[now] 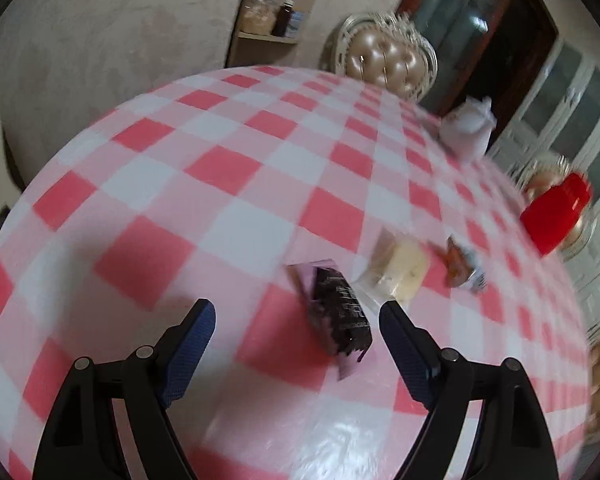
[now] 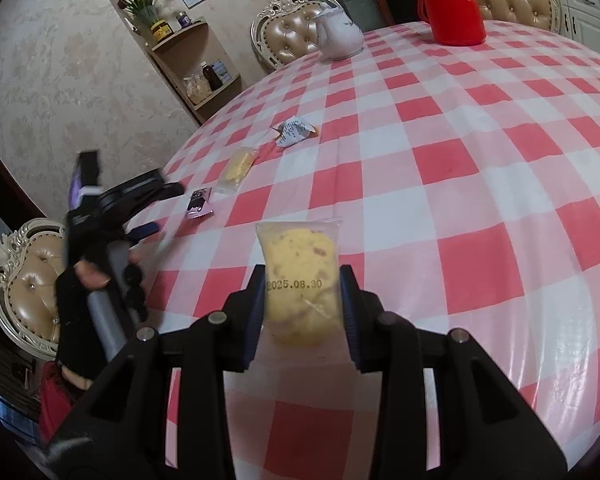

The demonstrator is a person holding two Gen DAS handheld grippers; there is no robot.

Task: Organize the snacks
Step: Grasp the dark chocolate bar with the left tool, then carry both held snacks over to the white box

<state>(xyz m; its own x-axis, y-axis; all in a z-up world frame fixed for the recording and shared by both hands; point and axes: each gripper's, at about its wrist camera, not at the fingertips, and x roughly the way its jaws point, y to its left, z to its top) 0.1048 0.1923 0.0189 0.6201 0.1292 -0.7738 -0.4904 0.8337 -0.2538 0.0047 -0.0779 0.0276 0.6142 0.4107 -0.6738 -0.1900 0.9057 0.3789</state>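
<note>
Looking down my left wrist view, I have the left gripper (image 1: pixel 296 320) standing wide apart with nothing pressed between the pads. The dark purple foil snack packet (image 1: pixel 338 312) lies flat on the pink-and-white checked tablecloth (image 1: pixel 220 184), just ahead of the jaws and nearer the right-hand finger (image 1: pixel 400 332). Its long axis runs roughly along my line of approach, tilted a little, so I judge the jaws would straddle its narrow width. Beyond it lie a clear-wrapped pale yellow cake (image 1: pixel 402 270) and a crumpled orange-and-white wrapper (image 1: pixel 462 266).

In the right wrist view, the right gripper (image 2: pixel 302 300) is clamped on a second clear-wrapped yellow cake with a printed date (image 2: pixel 298 284), held above the cloth. The purple packet sits well off to its left, close to my left hand (image 2: pixel 88 276), so the left claw is the nearer one.
</note>
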